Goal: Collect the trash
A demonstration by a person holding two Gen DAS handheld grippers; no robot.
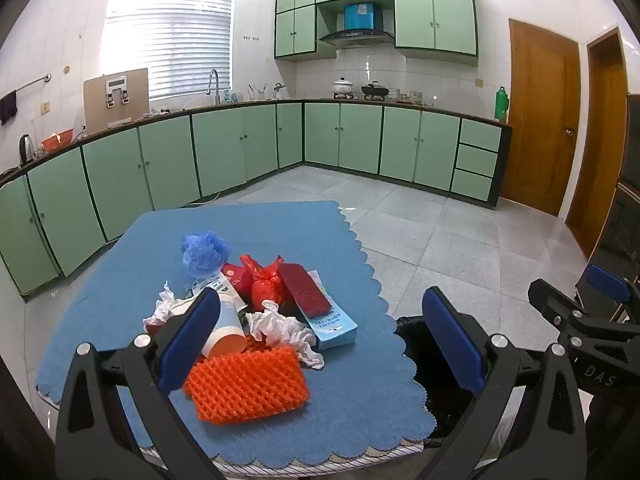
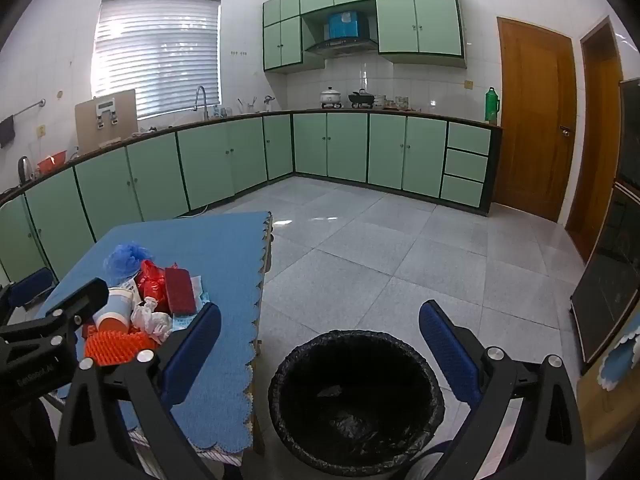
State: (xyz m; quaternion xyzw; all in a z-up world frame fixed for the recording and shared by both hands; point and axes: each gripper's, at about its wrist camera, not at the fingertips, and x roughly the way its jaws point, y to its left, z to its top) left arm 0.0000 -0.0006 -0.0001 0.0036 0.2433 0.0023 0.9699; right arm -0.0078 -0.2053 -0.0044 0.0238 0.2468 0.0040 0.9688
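Left wrist view is showing both grippers' fingers point(image 1: 188, 336) gaping wide and empty, hovering before the first pickup: closing on the orange mesh point(image 1: 246, 386) for the bin point(image 2: 356, 400).

A kitchen lined with pale green base cabinets point(image 1: 168, 164) running along two walls under a dark countertop point(image 2: 392, 113); matching wall cabinets point(image 1: 434, 20) flank a range hood point(image 1: 356, 36) with a blue box point(image 1: 360, 15) above it; a white pot point(image 1: 343, 86) and a black pan point(image 1: 375, 90) stand on the stove; a faucet point(image 1: 214, 85) rises below the window blinds point(image 1: 170, 36); a green bottle point(image 1: 501, 103) stands at the counter's end, beside a wooden door point(image 1: 542, 116); a kettle point(image 1: 25, 149) and a red basin point(image 1: 58, 138) sit at far left; grey floor tiles point(image 2: 360, 248) throughout.
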